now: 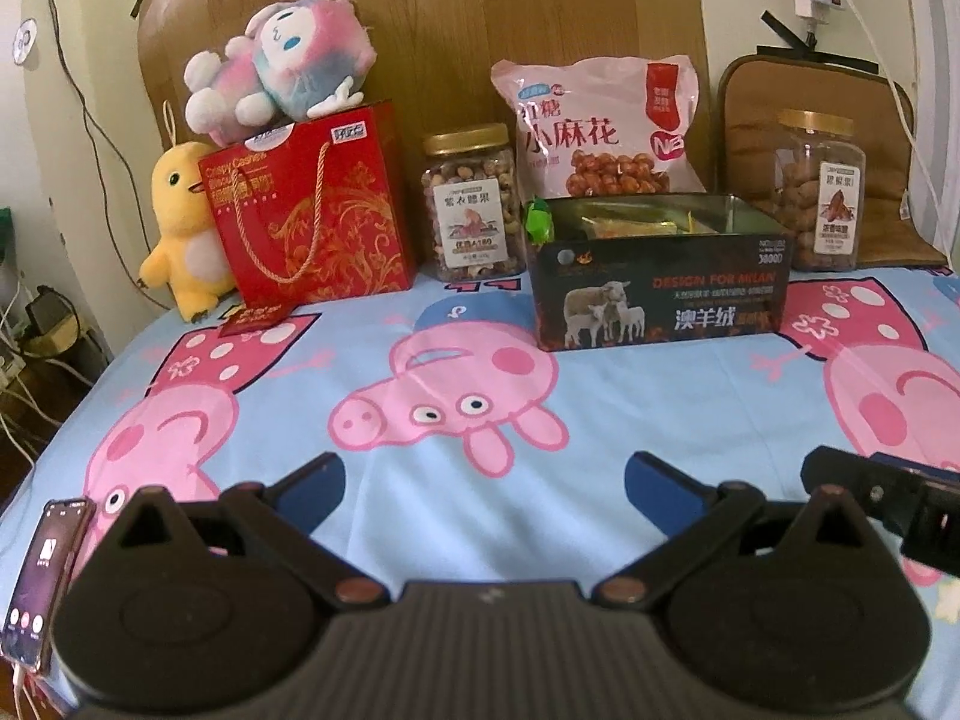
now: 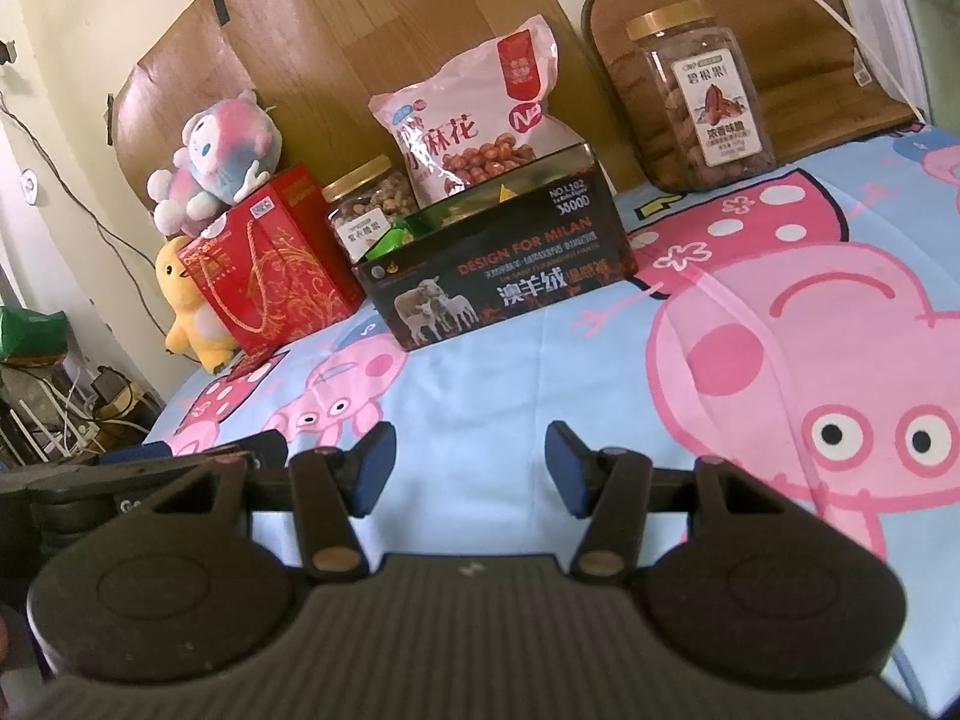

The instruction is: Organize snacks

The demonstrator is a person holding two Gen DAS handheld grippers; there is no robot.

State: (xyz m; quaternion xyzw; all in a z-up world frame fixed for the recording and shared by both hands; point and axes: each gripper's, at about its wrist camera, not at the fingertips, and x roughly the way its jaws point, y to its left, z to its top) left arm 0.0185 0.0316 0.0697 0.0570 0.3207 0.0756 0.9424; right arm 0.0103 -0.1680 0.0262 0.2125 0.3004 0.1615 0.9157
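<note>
Both tools hover over the near part of the bed, covered in a blue cartoon-pig sheet. Left tool: jaws wide apart, nothing between. Right tool: jaws apart, narrower gap, nothing between; only bare sheet shows in both gaps.

Hidden / unclear:
- Open black tin near the bed's far edge, centre. Its front wall hides most of the contents; only yellowish wrappers and a green wrapper at its left rim show. What they are cannot be told.
- Pink snack bag stands behind the tin, bottom part covered by it.
- Cashew jar between the tin and the red gift bag; its right side is partly covered in the right wrist view.
- Pecan jar toward the far right corner, apart from the tin, in front of a brown cushion.
- Phone at the near left edge, partly behind the left tool's body.

Others: pink-blue plush lying on the gift bag; yellow plush beside it, partly behind the bag. Small red card on the sheet at the bag's foot.
</note>
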